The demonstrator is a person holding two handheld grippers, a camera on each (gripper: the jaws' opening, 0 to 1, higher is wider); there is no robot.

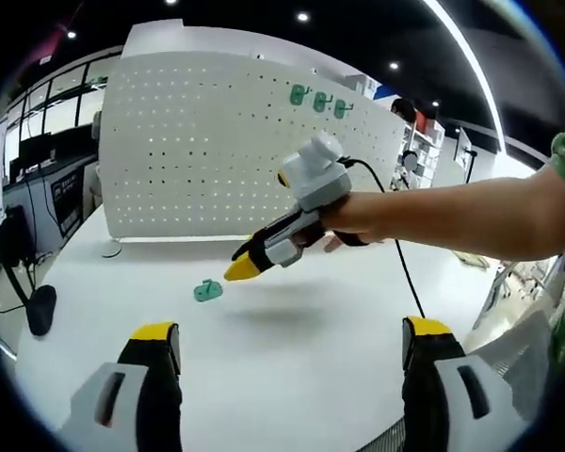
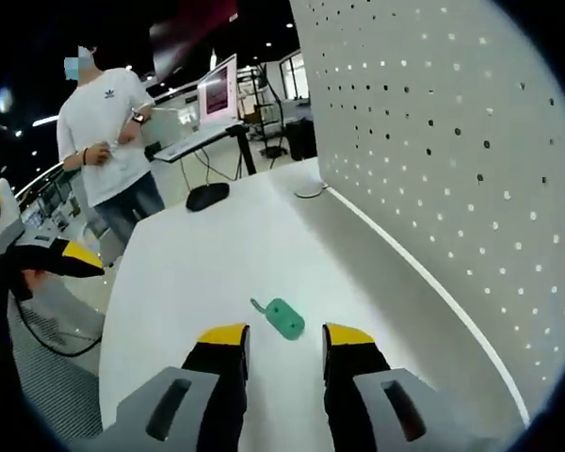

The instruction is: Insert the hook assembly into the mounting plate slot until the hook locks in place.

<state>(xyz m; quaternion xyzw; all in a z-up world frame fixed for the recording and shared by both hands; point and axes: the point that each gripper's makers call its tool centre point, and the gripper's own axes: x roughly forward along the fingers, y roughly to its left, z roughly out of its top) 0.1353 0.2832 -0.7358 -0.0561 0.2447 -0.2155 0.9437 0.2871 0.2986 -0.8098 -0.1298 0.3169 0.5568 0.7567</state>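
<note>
You can read no words or numbers here. The one sign is a dark trefoil logo on the bystander's white T-shirt [image 2: 108, 118].

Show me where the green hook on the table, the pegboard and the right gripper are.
green hook [image 2: 284, 318], right gripper view, its rounded body.
pegboard [image 1: 198, 151], left gripper view, its perforated face.
right gripper [image 1: 242, 270], left gripper view, its yellow tips.
</note>
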